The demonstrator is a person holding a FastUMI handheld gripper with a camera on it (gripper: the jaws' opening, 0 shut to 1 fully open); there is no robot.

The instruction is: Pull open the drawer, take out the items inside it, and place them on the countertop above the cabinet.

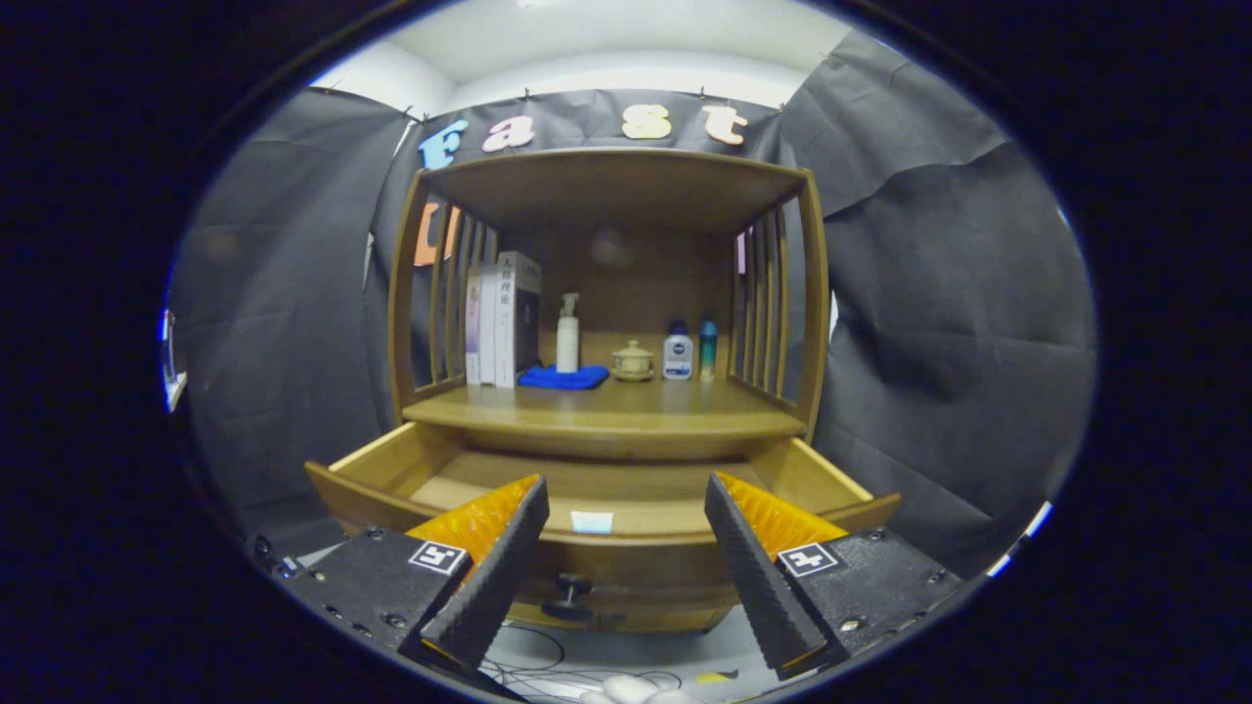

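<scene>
A wooden cabinet stands ahead with its drawer pulled out toward me. The drawer's floor shows bare wood where I can see it; its front part is hidden behind my fingers. A small dark knob sits on the drawer front, low between my fingers. My gripper is open, hanging in front of the drawer front, with nothing between its fingers. On the countertop above the drawer lie a blue cloth, a white pump bottle, a small lidded jar, a white bottle and a teal bottle.
Several upright books lean at the countertop's left, against the slatted side. A shelf roof caps the cabinet. A white label sticks on the drawer's front rim. Cables trail on the pale floor below.
</scene>
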